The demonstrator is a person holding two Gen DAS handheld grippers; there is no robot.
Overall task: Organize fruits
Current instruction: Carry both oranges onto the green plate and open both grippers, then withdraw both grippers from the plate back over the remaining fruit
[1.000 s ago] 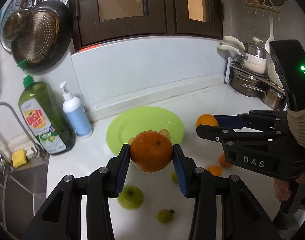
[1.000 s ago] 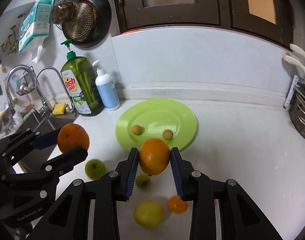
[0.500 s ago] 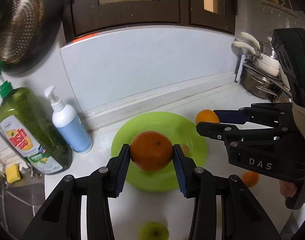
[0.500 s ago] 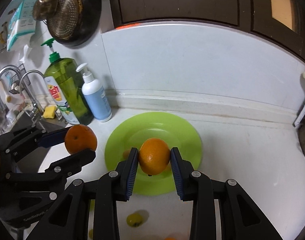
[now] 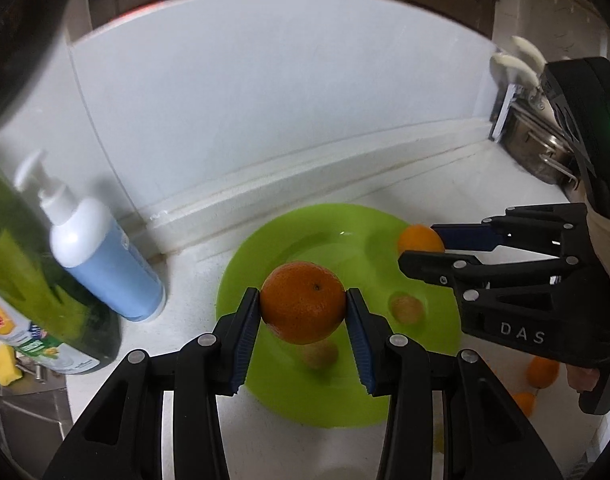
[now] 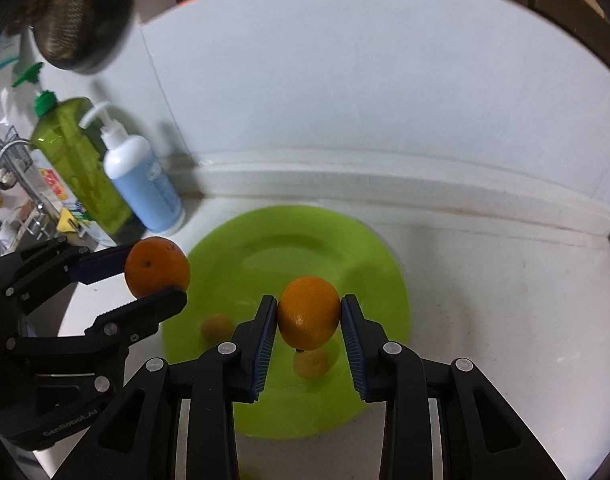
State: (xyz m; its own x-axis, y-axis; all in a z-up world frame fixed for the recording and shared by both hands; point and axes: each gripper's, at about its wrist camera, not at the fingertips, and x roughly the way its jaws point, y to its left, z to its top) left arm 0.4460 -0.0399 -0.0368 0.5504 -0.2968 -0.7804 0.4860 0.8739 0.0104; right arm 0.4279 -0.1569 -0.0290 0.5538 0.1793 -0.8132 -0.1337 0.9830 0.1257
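Note:
A green plate (image 5: pixel 273 380) (image 6: pixel 369 256) lies on the white counter near the back wall, with two small brownish fruits (image 5: pixel 405 308) (image 6: pixel 216 326) on it. My left gripper (image 5: pixel 303 308) is shut on a dark orange (image 5: pixel 303 306), held above the plate's near left part. My right gripper (image 6: pixel 308 312) is shut on a lighter orange (image 6: pixel 309 312) above the plate's middle. Each gripper shows in the other's view: the right gripper (image 5: pixel 423 242) at the right edge, the left gripper (image 6: pixel 155 270) at the left edge with its orange (image 6: pixel 157 266).
A blue-and-white pump bottle (image 5: pixel 101 256) (image 6: pixel 145 184) and a green dish-soap bottle (image 5: pixel 29 280) (image 6: pixel 79 160) stand left of the plate. A sink tap (image 6: pixel 13 168) is further left. Small oranges (image 5: pixel 541 372) lie on the counter at the right. Steel pots (image 5: pixel 533 148) sit at the far right.
Both grippers, each holding its orange, have moved forward and down from over the loose fruit to above the green plate. The plate and bottles now look larger and closer.

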